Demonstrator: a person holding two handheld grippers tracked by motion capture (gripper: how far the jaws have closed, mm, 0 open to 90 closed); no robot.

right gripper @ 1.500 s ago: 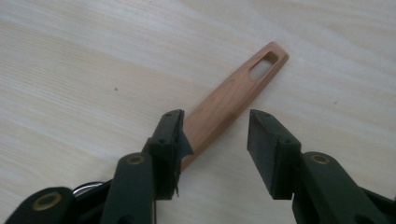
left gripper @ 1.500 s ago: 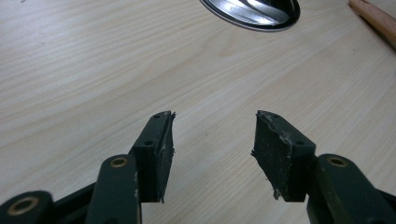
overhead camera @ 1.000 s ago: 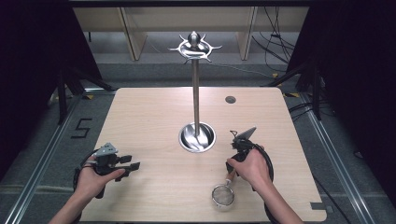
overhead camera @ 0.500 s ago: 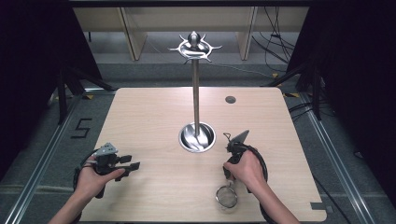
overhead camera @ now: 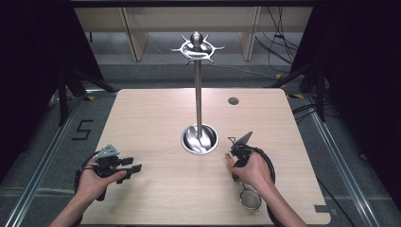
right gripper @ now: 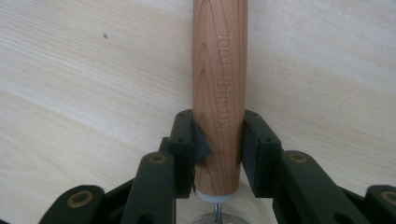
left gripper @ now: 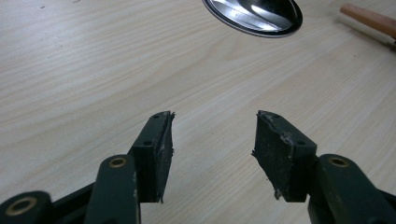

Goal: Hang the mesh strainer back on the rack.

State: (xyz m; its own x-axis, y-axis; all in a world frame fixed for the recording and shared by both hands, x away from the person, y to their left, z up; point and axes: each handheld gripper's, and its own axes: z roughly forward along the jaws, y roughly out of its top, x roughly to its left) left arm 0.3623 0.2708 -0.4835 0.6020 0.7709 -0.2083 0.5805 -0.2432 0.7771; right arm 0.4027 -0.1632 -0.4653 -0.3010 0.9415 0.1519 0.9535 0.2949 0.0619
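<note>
A small strainer with a round mesh head and a wooden handle lies near the table's front right. My right gripper has just been closing on that handle. Both pads now press its sides close to the metal neck. In the high view, the right gripper points back toward the person, under the hand. My left gripper rests at the front left, open, with bare wood between its jaws.
A tall metal stand rises from a shiny dished base at the table's middle, with hooks at its top. That base lies ahead of the left gripper. A small dark disc sits at the back right.
The strainer's mesh head has shifted to the right along the front edge, ending beside the right wrist. The left hand and its gripper have not moved.
</note>
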